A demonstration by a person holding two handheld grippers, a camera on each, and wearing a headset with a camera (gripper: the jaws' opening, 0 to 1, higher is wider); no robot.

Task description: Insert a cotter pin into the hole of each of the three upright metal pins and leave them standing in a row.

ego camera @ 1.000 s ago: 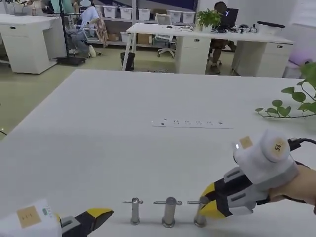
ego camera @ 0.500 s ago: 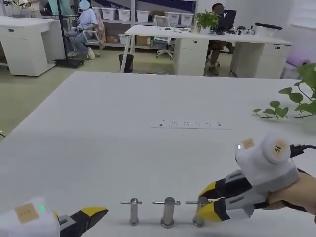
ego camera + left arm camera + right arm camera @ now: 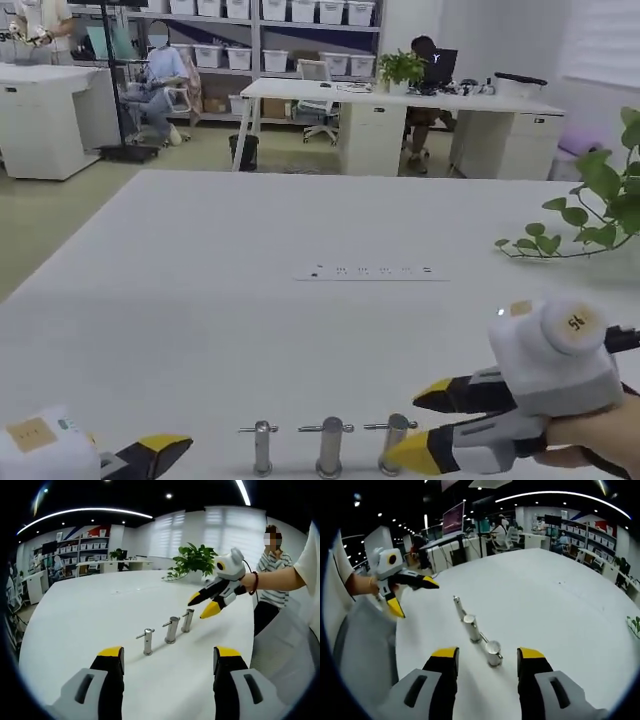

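Three pins [image 3: 330, 448], white workbench [image 3: 200, 300], desks [image 3: 400, 95] behind

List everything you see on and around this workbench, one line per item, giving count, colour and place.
metal pins: three, silver, upright in a row at the table's near edge
cotter pins: three, silver, one through each pin's top
table: one, white
socket strip: one, white, mid-table
plant: one, green, table's right side
desks: several, white, background
storage bins: many, white, back shelves
people: at least two, seated at far desks
left gripper: one, white, black and yellow, open, near left
right gripper: one, same colours, open, by the right-hand pin
hand: one, holding the right gripper
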